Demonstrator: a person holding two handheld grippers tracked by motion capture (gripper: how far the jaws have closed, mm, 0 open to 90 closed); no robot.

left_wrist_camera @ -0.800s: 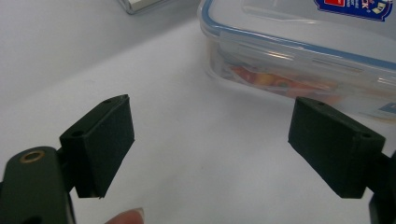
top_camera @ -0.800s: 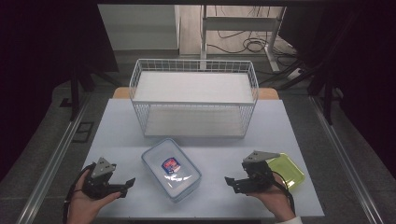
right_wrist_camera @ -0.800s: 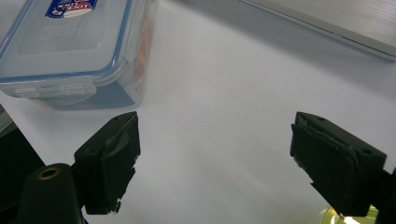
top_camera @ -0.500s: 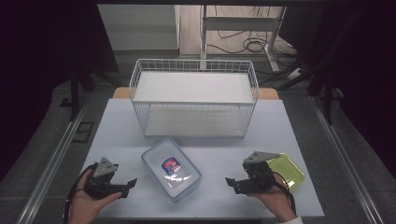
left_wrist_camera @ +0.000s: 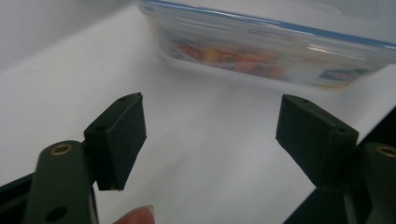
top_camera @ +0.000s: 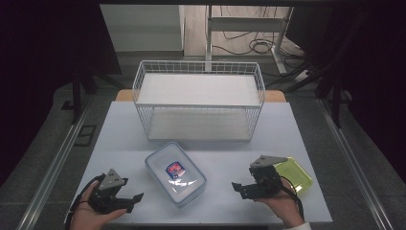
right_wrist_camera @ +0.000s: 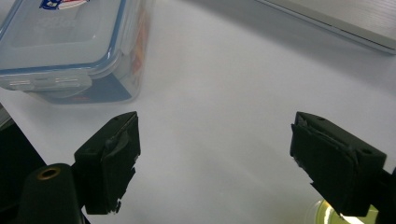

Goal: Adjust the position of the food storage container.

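Approach step: both the left gripper [top_camera: 135,198] and right gripper [top_camera: 238,188] flank the lidded plastic container [top_camera: 175,173] on the table [top_camera: 220,143], jaws wide and empty; the next move probably requires closing in on its 2 sides.

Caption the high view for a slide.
Two open grippers, left gripper and right gripper, flank a lidded plastic container before a wire basket.

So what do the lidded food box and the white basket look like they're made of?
The food box looks like clear, glossy plastic: its contents show through the wall, and light glints off the lid. The basket looks like white-coated metal wire: thin bars form an open grid, though coating and metal are guesses.
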